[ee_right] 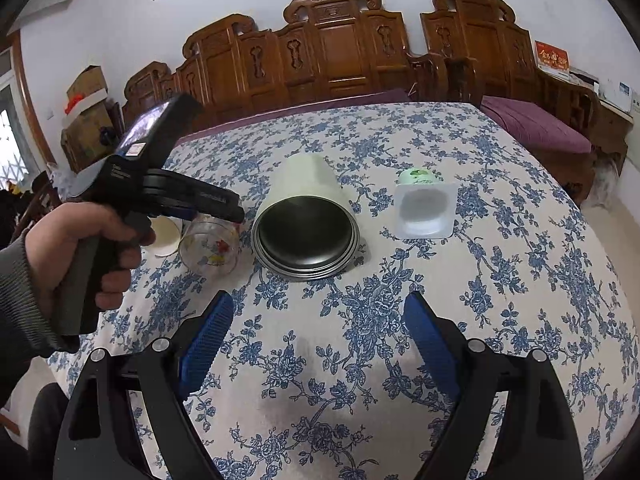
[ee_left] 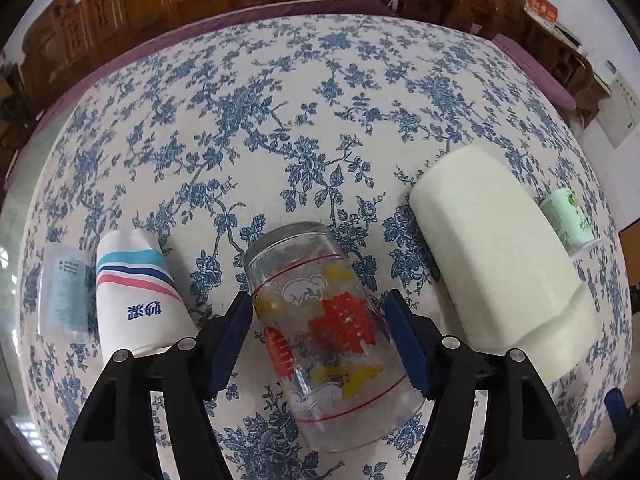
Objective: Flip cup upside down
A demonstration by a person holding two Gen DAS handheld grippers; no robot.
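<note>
On the floral cloth (ee_left: 304, 92), seen from the left wrist, the left gripper (ee_left: 320, 312) straddles the glass cup (ee_left: 324, 328) lying on its side, its blue pads at the cup's flanks; whether they press it cannot be told. Left of the cup lies a paper cup (ee_left: 136, 292), right of it a cream tumbler (ee_left: 496, 264).

From the right wrist, the right gripper (ee_right: 316, 340) hangs wide open and empty above the cloth, near the tumbler's mouth; the glass cup sits left of the tumbler.
</note>
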